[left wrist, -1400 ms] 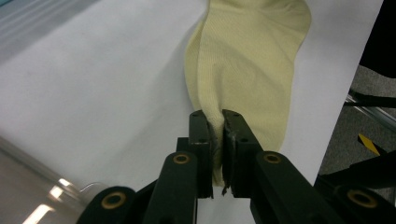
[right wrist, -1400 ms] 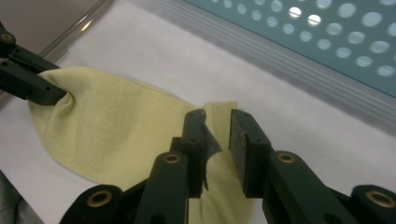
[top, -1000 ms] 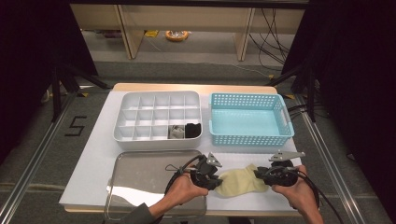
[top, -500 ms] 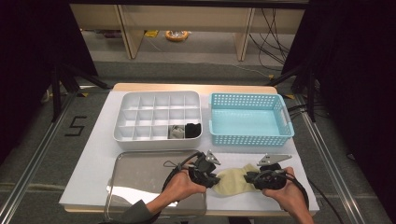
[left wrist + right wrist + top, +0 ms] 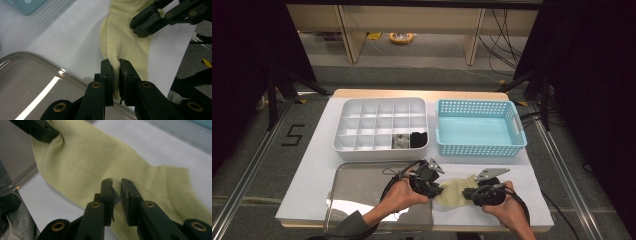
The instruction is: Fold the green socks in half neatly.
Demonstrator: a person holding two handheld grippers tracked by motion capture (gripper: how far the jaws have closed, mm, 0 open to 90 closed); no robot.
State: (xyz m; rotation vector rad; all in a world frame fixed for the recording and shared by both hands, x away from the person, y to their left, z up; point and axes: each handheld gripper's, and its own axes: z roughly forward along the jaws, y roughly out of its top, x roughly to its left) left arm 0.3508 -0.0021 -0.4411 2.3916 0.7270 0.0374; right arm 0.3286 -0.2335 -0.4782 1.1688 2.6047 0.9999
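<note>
High view: both hands are drawing closer together than a second ago, at the desk's near edge, bunching a pale yellow sock between the left gripper and right gripper; folding is probably beginning. A metal tray, divided organiser and blue basket are sitting on the white desk; the surrounding room is dark.

Left gripper view: jaws are clenching a sock fold.

Right gripper view: jaws are hovering slightly parted above the sock, released.
</note>
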